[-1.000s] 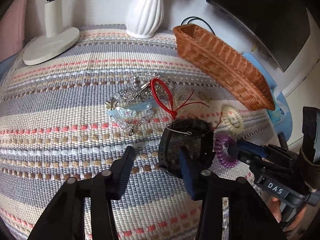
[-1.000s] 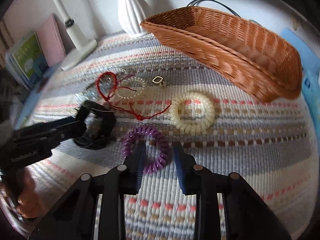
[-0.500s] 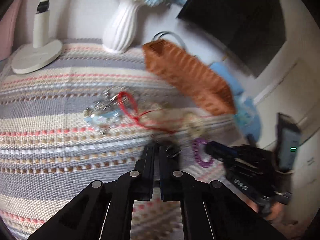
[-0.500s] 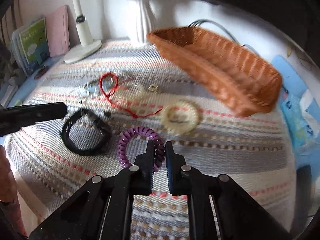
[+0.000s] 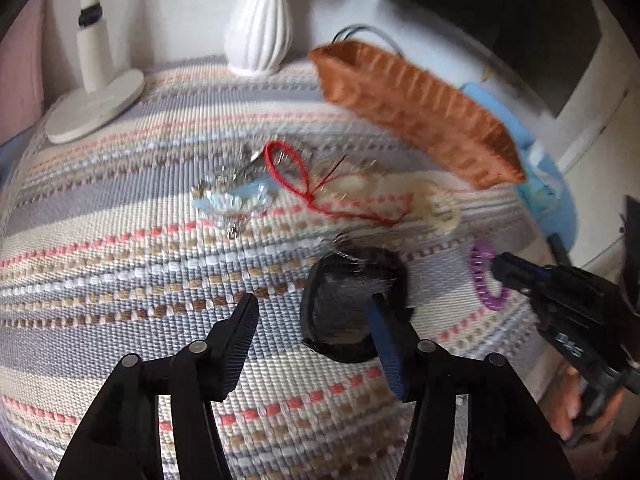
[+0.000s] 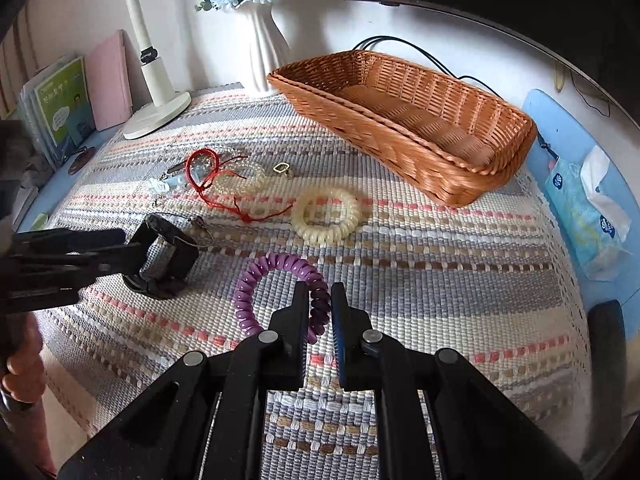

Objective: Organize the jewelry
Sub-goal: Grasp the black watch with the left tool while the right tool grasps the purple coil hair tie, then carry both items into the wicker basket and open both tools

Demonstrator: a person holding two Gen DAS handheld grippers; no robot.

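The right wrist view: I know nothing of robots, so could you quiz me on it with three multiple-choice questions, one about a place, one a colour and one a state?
1. Where does the wicker basket stand?
A) on the striped mat, next to the white vase
B) on the floor
C) on the lamp's base

2. What colour is the coil band between the right gripper's fingers?
A) cream
B) purple
C) red

3. What state is the basket in?
A) heaped with jewelry
B) upside down
C) upright and empty

Answers:
1 A: its near end sits on the mat close to the vase.
2 B: the pinched coil is purple, with the jaws shut on it.
3 C: its bare woven bottom shows.
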